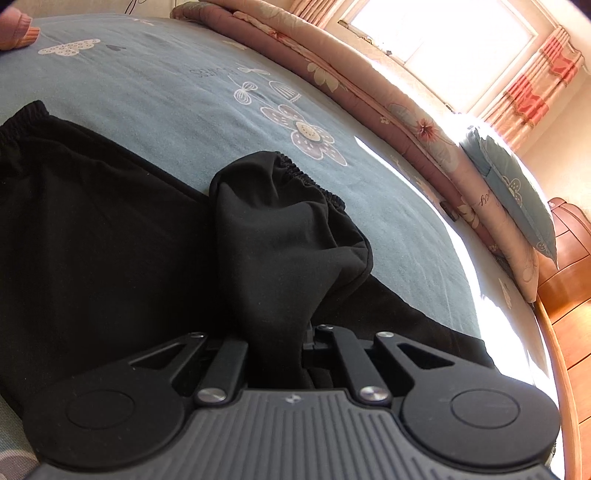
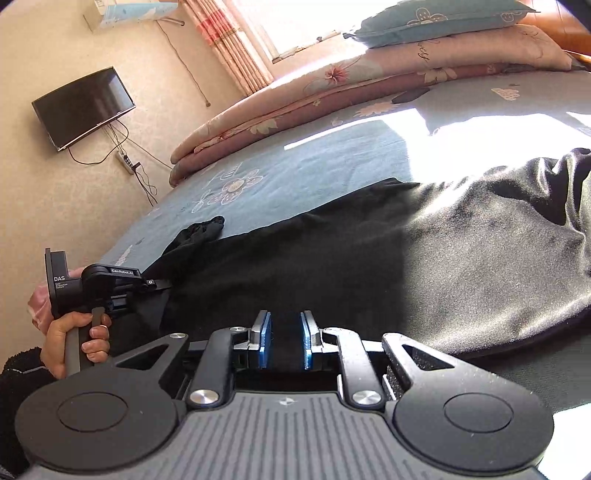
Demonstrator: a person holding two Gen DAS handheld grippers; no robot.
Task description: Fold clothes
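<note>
Centrally, at the bottom of the left wrist view, the left gripper is clamped fully closed on a bunched fold of the black trousers, whose elastic cuff stands up just above the jaws. At the bottom of the right wrist view, the right gripper stands slightly parted (blue pads visible), dark cloth between the pads; whether they press it I cannot tell. Outward, the trousers lie across the blue bedsheet. A folded quilt and pillow occupy the upper right; a television hangs upper left.
</note>
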